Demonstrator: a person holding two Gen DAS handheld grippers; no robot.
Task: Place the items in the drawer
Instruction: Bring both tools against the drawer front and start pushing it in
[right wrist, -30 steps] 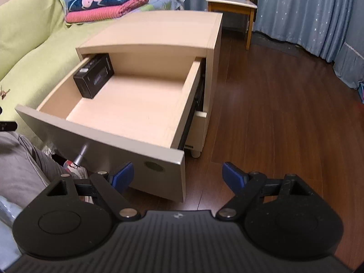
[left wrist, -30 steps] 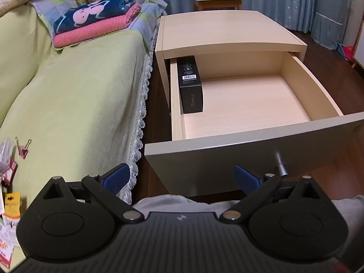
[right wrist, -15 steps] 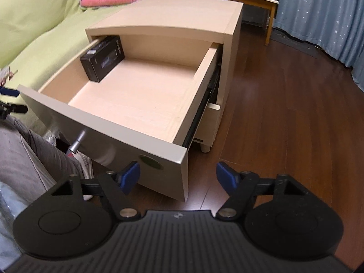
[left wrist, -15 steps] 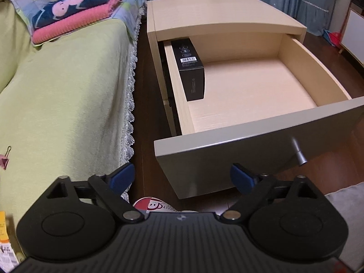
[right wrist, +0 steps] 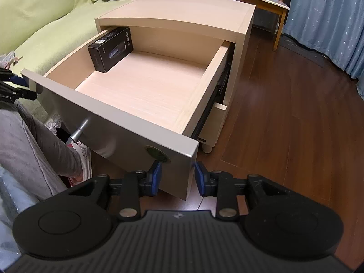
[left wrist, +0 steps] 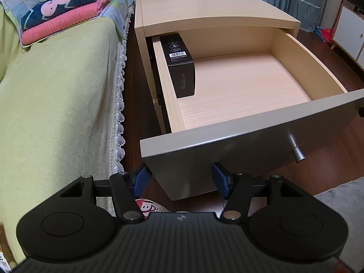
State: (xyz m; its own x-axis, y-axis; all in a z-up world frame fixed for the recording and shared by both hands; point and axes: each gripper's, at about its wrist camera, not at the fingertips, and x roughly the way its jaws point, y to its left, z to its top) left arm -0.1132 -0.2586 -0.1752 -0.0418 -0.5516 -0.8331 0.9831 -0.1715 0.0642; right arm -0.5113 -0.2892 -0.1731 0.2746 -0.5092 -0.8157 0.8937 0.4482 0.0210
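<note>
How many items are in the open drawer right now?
1: a black rectangular cardboard box against the left wall of the pale wooden drawer, near its back. Nothing else shows inside.

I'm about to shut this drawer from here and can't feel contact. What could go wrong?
1. The right gripper straddles the corner of the drawer front; an off-centre push there may skew the drawer on its slide.
2. The black box stands on edge against the drawer's side wall; a hard close might tip it.
3. The person's leg and the left gripper sit close by the front panel, so either could block or catch it.
</note>
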